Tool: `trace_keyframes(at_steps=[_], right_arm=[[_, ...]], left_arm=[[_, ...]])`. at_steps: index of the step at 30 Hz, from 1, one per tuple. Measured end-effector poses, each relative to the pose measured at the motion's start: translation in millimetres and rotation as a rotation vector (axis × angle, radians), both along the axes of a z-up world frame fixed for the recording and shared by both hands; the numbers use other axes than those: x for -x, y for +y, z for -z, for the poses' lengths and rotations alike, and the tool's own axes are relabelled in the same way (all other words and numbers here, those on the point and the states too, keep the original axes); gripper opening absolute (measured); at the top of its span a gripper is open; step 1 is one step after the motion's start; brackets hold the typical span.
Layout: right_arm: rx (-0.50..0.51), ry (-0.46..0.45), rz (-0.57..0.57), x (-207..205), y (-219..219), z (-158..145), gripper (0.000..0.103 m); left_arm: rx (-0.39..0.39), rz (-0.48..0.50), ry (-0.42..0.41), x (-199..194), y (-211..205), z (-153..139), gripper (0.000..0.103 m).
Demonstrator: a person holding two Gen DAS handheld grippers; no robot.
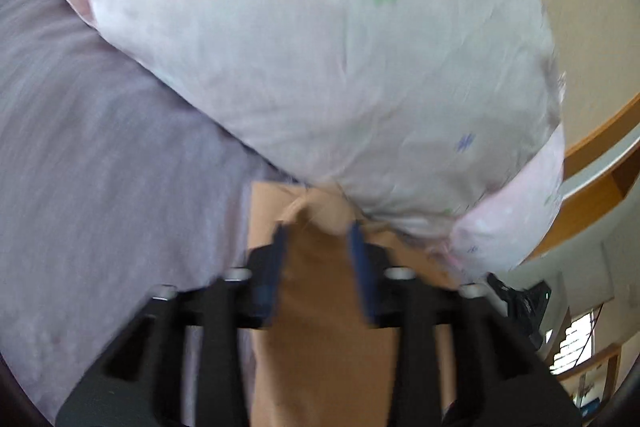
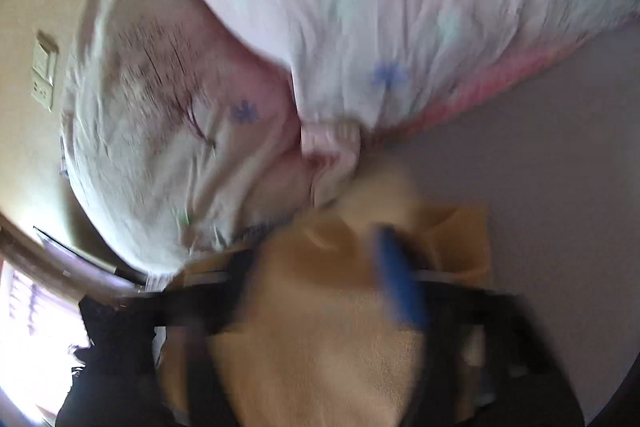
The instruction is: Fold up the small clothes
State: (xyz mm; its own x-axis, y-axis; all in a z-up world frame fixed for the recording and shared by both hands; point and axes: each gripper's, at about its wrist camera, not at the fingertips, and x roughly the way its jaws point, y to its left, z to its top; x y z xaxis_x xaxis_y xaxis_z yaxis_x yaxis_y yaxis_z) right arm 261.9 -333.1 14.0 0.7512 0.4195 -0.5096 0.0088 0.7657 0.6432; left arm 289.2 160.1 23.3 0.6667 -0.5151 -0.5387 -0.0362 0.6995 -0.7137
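- The left claw (image 1: 318, 231) has its two blue-padded fingers (image 1: 362, 255) set a little apart, with a bunched fold of tan cloth (image 1: 320, 307) pinched between them.
- The right claw (image 2: 320, 251) is badly smeared by blur; only one blue finger (image 2: 400, 279) shows clearly, with the same tan cloth (image 2: 320, 359) heaped against it. I cannot tell whether that claw is clamped on the cloth or merely buried in it.
- The tan cloth lies in front of both claws, on a lavender-grey bed sheet (image 1: 100, 167), touching the pillow's lower edge.
- A plump white pillow (image 1: 320, 59) with small green and blue flower prints fills the upper part of both views, resting on the sheet.
- In the right wrist view the pillow (image 2: 400, 7) shows a pink edge.
- A wall switch plate (image 2: 44, 71) sits on the beige wall behind.
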Motion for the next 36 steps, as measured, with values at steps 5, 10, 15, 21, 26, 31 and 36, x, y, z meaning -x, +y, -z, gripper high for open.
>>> trace_keyframes(at_steps=[5,10,15,21,26,31,36], right_arm=[[-0.081,-0.009,-0.113,24,1,1,0.093],[0.175,0.141,-0.09,17,27,26,0.079],[0.016,-0.028,-0.139,50,14,14,0.092],[-0.152,-0.076,-0.063,54,-26,25,0.092],[-0.229,-0.14,0.03,71,-53,17,0.092],[-0.229,-0.165,0.082,82,-69,12,0.092],[-0.183,-0.118,0.086,80,-74,18,0.092]], left_arm=[[-0.059,0.05,-0.004,34,6,-15,0.065],[-0.063,0.134,0.089,62,-1,4,0.069],[-0.101,0.158,0.132,75,-20,24,0.069],[-0.036,0.132,0.184,73,-29,26,0.017],[-0.086,0.227,0.014,72,-86,-48,0.016],[-0.083,0.522,-0.138,68,-231,-92,0.017],[0.006,0.771,-0.105,63,-339,-66,0.02]])
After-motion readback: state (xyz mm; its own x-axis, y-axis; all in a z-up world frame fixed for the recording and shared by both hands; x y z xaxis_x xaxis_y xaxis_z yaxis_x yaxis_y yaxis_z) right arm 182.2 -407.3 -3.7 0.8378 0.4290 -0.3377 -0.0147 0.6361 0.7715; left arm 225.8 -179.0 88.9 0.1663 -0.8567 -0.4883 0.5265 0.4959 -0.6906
